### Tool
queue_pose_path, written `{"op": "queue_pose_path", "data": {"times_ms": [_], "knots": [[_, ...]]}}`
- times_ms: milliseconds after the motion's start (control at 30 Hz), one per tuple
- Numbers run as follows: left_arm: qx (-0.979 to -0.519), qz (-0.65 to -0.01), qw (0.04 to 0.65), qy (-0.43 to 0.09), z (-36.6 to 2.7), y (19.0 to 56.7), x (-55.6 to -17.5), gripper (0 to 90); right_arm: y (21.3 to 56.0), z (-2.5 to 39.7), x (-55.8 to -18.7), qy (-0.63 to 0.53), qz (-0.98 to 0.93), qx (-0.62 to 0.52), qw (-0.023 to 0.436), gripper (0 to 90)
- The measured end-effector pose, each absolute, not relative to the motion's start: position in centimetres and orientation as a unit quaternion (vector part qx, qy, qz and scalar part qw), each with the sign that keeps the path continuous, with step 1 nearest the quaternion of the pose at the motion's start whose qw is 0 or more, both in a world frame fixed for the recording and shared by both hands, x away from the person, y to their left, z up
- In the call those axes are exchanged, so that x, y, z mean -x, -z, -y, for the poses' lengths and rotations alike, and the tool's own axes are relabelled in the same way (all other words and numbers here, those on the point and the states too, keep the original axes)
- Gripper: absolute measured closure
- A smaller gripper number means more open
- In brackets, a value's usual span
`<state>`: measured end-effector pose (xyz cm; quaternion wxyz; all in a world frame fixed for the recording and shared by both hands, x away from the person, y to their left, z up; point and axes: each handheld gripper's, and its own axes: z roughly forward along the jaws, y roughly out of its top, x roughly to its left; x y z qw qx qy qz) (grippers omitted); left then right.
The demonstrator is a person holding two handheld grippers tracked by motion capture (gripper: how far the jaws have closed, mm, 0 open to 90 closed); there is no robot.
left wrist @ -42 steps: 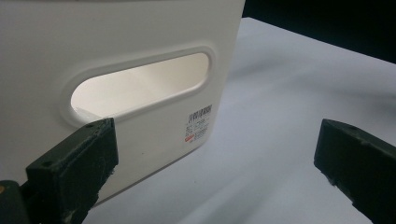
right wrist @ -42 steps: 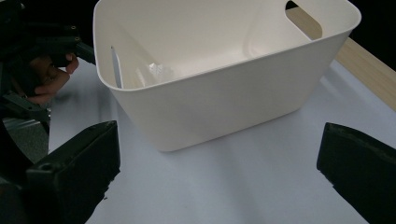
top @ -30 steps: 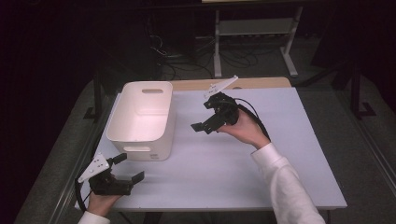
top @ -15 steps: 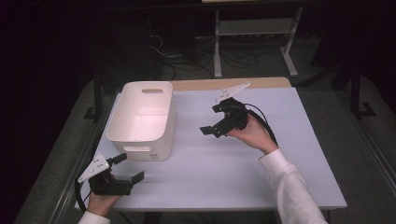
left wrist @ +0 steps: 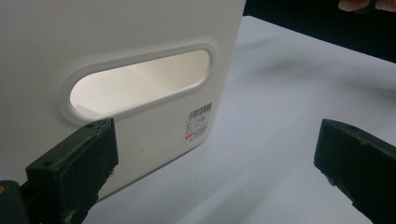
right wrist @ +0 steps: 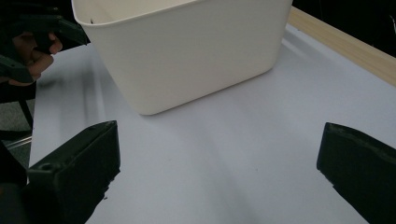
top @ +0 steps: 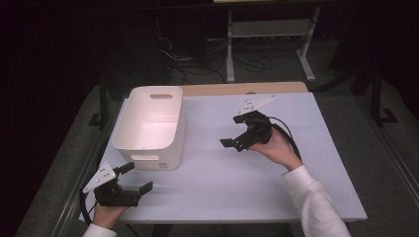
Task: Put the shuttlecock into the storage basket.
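Since the left tongs [top: 129, 183] sit spread wide and empty at the near corner of the counter [top: 276, 197], with the white bin [top: 150, 126] just ahead of them, the sensible step looks like taking the bin by its handle slot [left wrist: 140, 81]. In the left gripper view that slot lies directly above the left-hand jaw, so one jaw should slip through the opening while the other stays outside the wall, closing squarely on the plastic rather than on the rounded corner. The small printed label [left wrist: 200, 122] sits below the slot, nearer the corner. Farther right, the right tongs [top: 241, 132] hover released above the counter, well apart from the bin's long side, jaws pointed toward it. I judge they should either steady that wall or keep clear, so the light bin does not skid or tip.
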<state>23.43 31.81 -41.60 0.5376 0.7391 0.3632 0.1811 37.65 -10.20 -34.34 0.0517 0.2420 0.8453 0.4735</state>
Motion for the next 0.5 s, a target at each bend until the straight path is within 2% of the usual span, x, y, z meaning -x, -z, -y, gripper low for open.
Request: {"op": "queue_pose_path", "data": {"times_ms": [367, 500], "knots": [[-0.739, -0.364, 0.537, -0.182, -31.8, 41.6, -23.5, 0.0, 35.3, 11.8, -36.6, -0.482, -0.838, -0.249, 0.056, 0.0], [-0.739, -0.365, 0.536, -0.182, -31.8, 41.6, -23.5, 0.0, 35.7, 12.6, -36.2, -0.484, -0.834, -0.255, 0.071, 0.0]]}}
